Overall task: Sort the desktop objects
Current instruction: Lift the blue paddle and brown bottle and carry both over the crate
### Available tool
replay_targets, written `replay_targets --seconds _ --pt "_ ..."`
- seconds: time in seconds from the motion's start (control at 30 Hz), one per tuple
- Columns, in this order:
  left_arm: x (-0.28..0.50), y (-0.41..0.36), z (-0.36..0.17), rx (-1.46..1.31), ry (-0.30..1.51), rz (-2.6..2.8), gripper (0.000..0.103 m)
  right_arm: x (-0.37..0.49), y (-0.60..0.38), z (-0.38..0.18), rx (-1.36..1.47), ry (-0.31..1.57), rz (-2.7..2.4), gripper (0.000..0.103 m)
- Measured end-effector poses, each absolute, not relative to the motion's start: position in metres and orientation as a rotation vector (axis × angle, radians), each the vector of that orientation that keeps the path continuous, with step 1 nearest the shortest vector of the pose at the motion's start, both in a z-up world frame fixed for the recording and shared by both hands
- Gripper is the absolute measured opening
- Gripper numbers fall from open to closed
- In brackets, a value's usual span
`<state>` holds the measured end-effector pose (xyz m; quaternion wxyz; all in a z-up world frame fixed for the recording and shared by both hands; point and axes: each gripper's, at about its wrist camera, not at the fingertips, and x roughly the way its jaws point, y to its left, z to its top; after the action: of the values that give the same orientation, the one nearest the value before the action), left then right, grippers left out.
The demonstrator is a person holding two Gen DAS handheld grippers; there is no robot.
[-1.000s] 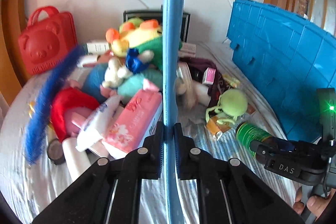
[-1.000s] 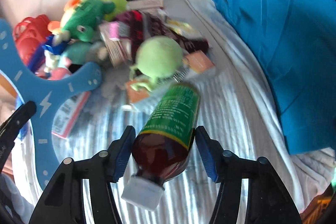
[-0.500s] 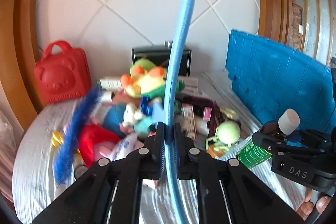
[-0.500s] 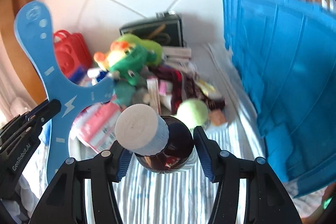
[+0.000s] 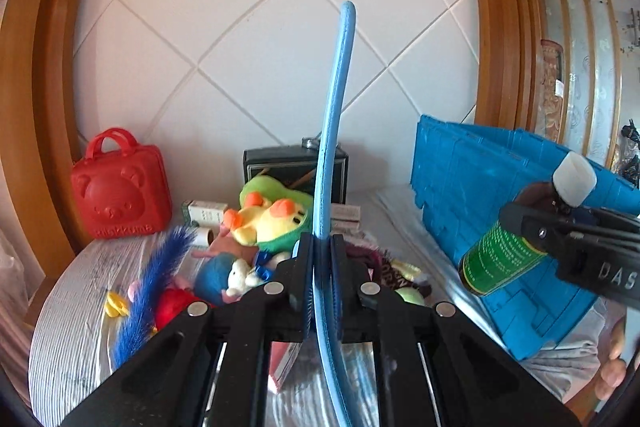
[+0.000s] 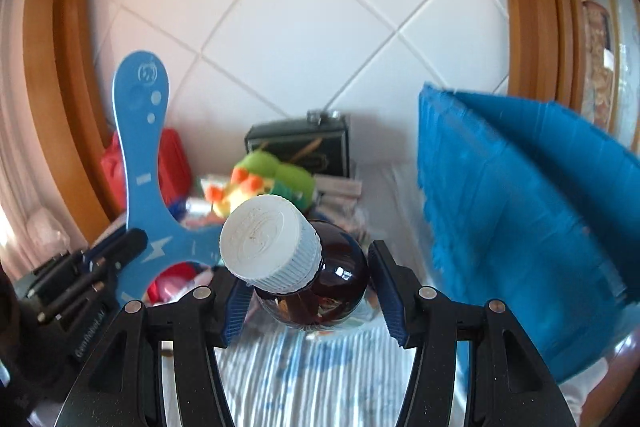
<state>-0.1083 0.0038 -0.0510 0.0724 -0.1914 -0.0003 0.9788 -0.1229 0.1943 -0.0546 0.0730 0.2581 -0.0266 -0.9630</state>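
My left gripper (image 5: 320, 247) is shut on a flat blue boomerang (image 5: 336, 131), seen edge-on and standing upright above the table. In the right wrist view the boomerang (image 6: 138, 147) shows its broad face at the left, with the left gripper (image 6: 120, 255) clamped on it. My right gripper (image 6: 308, 279) is shut on a brown bottle (image 6: 320, 283) with a white cap (image 6: 268, 239) and a green label; the cap points toward the camera. The bottle (image 5: 500, 259) hangs at the right in the left wrist view, in front of the blue crate (image 5: 512, 211).
A heap of plush toys (image 5: 272, 219), boxes and a blue feather (image 5: 152, 279) lies on the striped cloth (image 5: 72, 311). A red bear case (image 5: 120, 187) stands at the back left, a dark box (image 5: 296, 163) against the tiled wall. A person's fingers (image 5: 612, 367) show at lower right.
Both grippers have risen above the table with the boomerang and the bottle. The views tipped up toward the wall. The bottle swung so that its cap now faces the right camera.
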Motion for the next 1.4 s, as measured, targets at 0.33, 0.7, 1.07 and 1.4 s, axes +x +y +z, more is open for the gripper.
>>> replay_targets --seconds 0.33,0.7,1.07,1.4 --pt "-0.092 0.097 0.015 -0.360 -0.056 2.937 0.008 -0.099 0.290 0.022 0.497 -0.095 -2.993 0.055" --pt "-0.072 0.295 0.077 -0.124 -0.056 2.957 0.008 -0.090 0.468 0.076 0.351 0.004 -3.048 0.055" --pt "-0.118 0.443 0.051 -0.445 0.044 2.932 0.008 -0.133 0.589 0.043 0.621 0.063 -3.012 0.054" --pt "-0.165 0.465 0.013 -0.843 0.069 2.869 0.008 -0.176 0.619 0.002 0.893 0.076 -2.926 0.054"
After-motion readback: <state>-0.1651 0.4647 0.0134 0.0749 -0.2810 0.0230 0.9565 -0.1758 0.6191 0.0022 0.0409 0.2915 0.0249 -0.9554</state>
